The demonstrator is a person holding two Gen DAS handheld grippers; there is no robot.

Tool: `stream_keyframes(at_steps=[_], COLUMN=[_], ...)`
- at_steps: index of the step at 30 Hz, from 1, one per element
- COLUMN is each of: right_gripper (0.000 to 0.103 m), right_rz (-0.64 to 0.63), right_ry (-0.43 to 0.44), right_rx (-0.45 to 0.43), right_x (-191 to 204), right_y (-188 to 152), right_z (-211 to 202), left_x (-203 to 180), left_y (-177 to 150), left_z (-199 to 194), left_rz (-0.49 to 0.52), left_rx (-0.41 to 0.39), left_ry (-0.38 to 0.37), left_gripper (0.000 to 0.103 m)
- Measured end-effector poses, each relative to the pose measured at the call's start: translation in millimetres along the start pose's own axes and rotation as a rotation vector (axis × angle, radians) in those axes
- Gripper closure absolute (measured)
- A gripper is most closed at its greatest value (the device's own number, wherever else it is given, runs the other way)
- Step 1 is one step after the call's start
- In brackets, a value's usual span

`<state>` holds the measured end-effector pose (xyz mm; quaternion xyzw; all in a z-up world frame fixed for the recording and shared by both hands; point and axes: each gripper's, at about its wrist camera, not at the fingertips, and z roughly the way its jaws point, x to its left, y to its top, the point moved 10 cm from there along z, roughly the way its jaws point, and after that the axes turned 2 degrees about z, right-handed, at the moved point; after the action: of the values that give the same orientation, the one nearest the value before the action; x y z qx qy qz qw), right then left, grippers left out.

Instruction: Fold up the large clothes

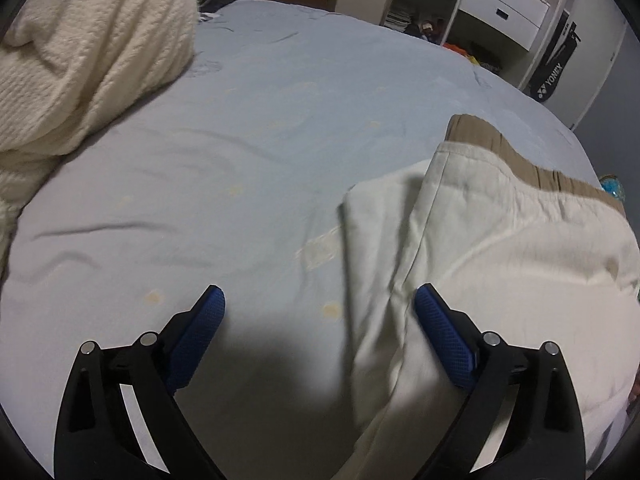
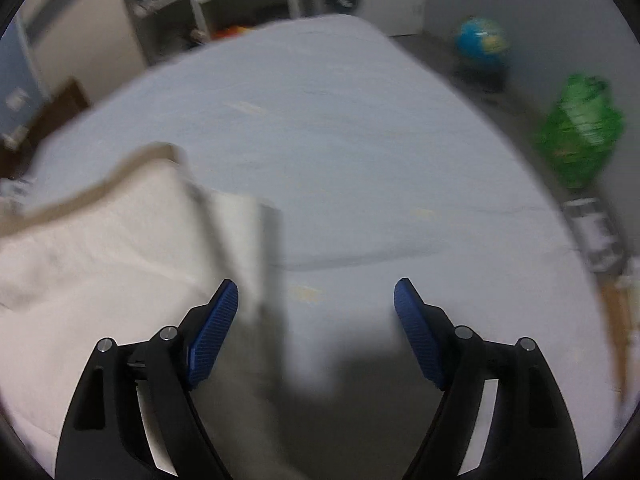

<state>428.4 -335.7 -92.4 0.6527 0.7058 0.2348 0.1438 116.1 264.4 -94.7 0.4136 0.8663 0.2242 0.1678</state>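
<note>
The cream garment [image 1: 500,240] lies folded on the pale blue bed sheet [image 1: 280,140], near the bed's near edge, with its tan waistband [image 1: 532,168] turned toward the far side of the bed. Its long axis runs from that band back toward the cameras, and one folded side edge runs the same way. The left tool [image 1: 320,312] hangs above the garment's left edge, spread wide and gripping nothing; its right pad overlaps the cloth in the view. The right tool [image 2: 316,304] hangs released over the garment's [image 2: 100,260] right edge, nothing between its pads. A white knitted blanket [image 1: 88,52] is bunched at the bed's far left.
</note>
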Motion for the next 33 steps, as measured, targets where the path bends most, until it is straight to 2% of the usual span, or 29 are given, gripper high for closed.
stream_keyframes(at_steps=[2,5,8,14,21,28,33], right_gripper=[0.028,0.028,0.026,0.026,0.026,0.026,0.026], right_rz=[0.063,0.134,0.141,0.111,0.070,-0.062,-0.139], right_ry=[0.001,0.032,0.061,0.176,0.269,0.296,0.298], right_rx=[0.018,0.007,0.000,0.003,0.010,0.004,-0.005], right_x=[-24.5,-51.4,-61.4,-46.3,-8.8,24.5,40.3], right_y=[-12.1,-23.2,-33.6,-66.9,-106.3,-126.3,-142.8], right_z=[-2.6,-16.7,-29.2,-67.1,-102.5,-127.9,-144.3], left_x=[11.8,30.4,39.9,20.2,-35.2,-71.6,-81.8], left_y=[-8.8,-18.9,-31.0,-57.3,-90.5,-113.3,-121.7], left_z=[-9.4,-23.8,-39.2,-77.2,-105.3,-125.3,-139.3], left_rz=[-0.034,-0.057,-0.077,-0.088,0.005,0.133,0.175], left_rx=[-0.011,-0.011,-0.008,-0.021,-0.024,-0.049,-0.082], left_ry=[-0.007,0.037,0.031,-0.066,-0.147,-0.142,-0.135], left_gripper=[0.010,0.011,0.011,0.009,0.007,0.007,0.007])
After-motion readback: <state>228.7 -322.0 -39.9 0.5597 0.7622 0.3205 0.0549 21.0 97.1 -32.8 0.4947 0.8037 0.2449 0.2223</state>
